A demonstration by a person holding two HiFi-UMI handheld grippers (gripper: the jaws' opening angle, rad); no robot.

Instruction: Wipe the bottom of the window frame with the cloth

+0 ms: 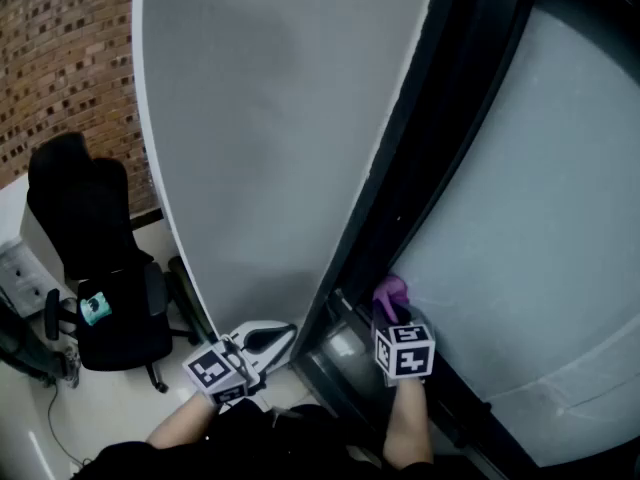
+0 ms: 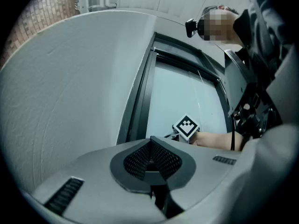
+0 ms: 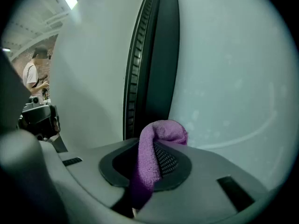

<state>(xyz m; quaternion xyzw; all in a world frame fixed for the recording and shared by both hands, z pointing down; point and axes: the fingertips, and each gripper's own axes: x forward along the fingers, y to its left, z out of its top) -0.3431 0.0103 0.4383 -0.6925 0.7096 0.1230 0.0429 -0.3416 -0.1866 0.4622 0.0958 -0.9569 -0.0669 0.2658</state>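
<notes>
A purple cloth [image 1: 390, 292] is pinched in my right gripper [image 1: 388, 314] and sticks out past its tips. It sits where the dark window frame [image 1: 420, 158] meets the frosted glass [image 1: 540, 198]; I cannot tell whether it touches. In the right gripper view the cloth [image 3: 158, 143] folds over between the jaws of the right gripper [image 3: 152, 161], with the frame [image 3: 154, 59] straight ahead. My left gripper [image 1: 283, 331] hangs to the left of the frame, in front of the grey wall panel [image 1: 270, 128]. Its jaws are shut on nothing [image 2: 150, 159].
A black office chair [image 1: 100, 268] stands at the lower left, below a brick wall [image 1: 60, 58]. In the right gripper view, a person [image 3: 35, 76] stands far off at the left. The marker cube [image 2: 187, 126] of the right gripper shows in the left gripper view.
</notes>
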